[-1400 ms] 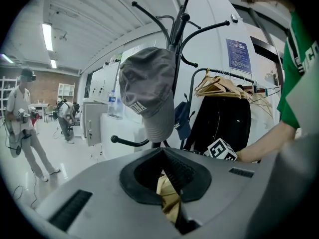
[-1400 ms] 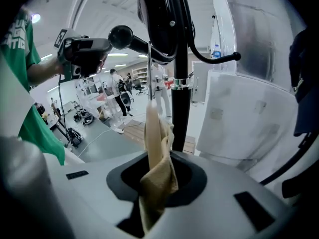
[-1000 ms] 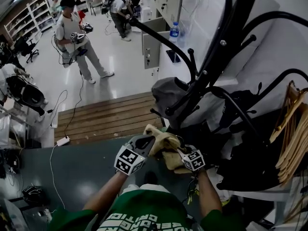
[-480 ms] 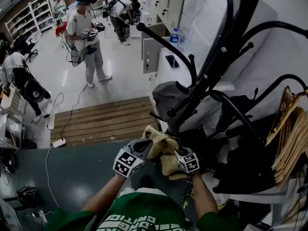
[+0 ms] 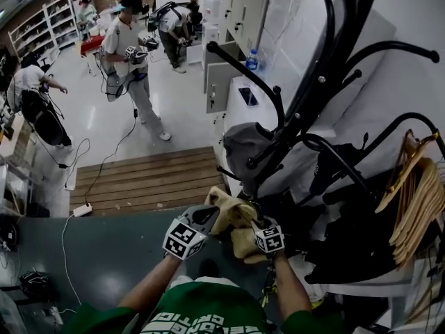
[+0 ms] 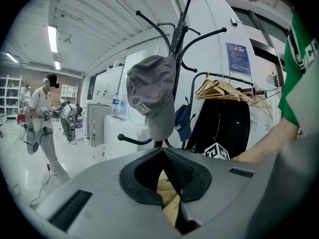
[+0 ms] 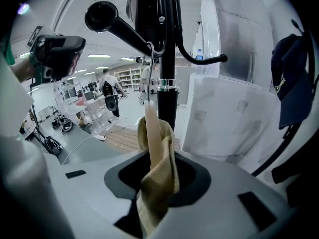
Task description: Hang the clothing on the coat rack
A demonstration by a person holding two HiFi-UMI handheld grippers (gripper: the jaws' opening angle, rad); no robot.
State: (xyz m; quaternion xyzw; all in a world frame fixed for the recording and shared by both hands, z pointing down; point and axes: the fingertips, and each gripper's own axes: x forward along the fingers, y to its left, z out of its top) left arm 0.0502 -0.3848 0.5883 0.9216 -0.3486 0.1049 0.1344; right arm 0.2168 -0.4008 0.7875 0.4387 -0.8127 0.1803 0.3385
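Tan cloth, the garment point(image 5: 236, 223), is bunched between both grippers just in front of the black coat rack point(image 5: 306, 96), low beside its pole. The left hand-held gripper point(image 5: 207, 213) has its jaws closed together on a fold of that fabric, which shows pinched between the pads in the left gripper view. The right hand-held gripper point(image 7: 157, 158) has its jaws opening, parted wide, with the cloth lying loosely in the gap and draped over the lower edge. From this bundle a pale strap point(image 7: 151, 118) runs straight up to a small metal hook point(image 7: 149, 51) on the rack's pole. A grey cap point(image 5: 243, 141) hangs on one arm of the rack above the grippers, and a navy cap point(image 7: 291, 83) hangs off to the right. Wooden hangers point(image 5: 417, 200) are stacked at the far right, over dark clothing.
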